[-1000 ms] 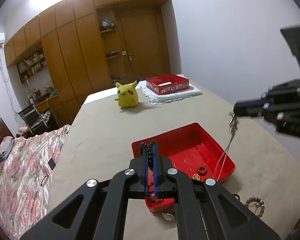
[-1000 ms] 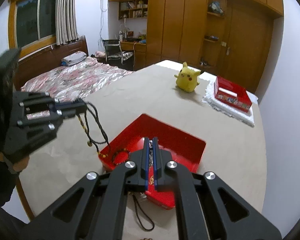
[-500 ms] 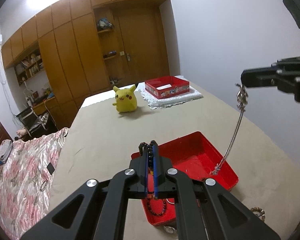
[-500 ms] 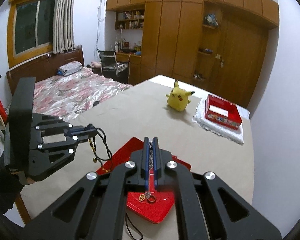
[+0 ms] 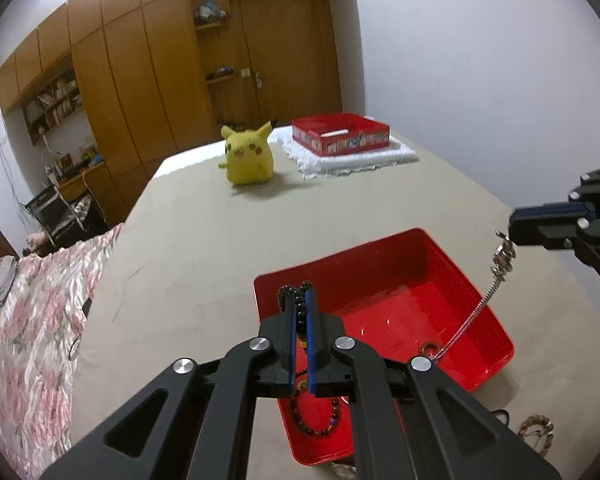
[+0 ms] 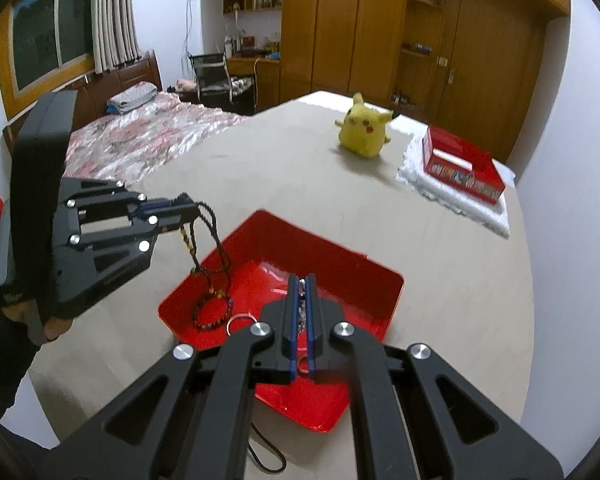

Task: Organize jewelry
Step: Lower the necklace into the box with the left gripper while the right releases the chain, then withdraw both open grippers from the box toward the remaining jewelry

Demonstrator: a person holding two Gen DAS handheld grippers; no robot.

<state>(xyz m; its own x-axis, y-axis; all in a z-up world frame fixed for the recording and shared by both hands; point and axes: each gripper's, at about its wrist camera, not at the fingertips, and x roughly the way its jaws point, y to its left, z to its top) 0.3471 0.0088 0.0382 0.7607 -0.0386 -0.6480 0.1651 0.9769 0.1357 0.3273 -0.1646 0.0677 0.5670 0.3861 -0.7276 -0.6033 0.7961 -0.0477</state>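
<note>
The red tray (image 5: 380,308) sits near the table's (image 5: 204,248) front edge and is the place everything is going. The left gripper (image 5: 299,320) is clenched on a dark bead necklace (image 6: 214,256), whose lower loop already rests on the tray floor. The right gripper (image 6: 300,316) is pinched on a silver chain (image 5: 476,312), its free end touching down inside the tray beside a small ring (image 5: 431,347). Both pieces look about ready for release. A beaded bracelet (image 5: 536,432) and a dark cord (image 6: 266,456) lie on the table just outside the tray, so I'd say the job is roughly halfway.
</note>
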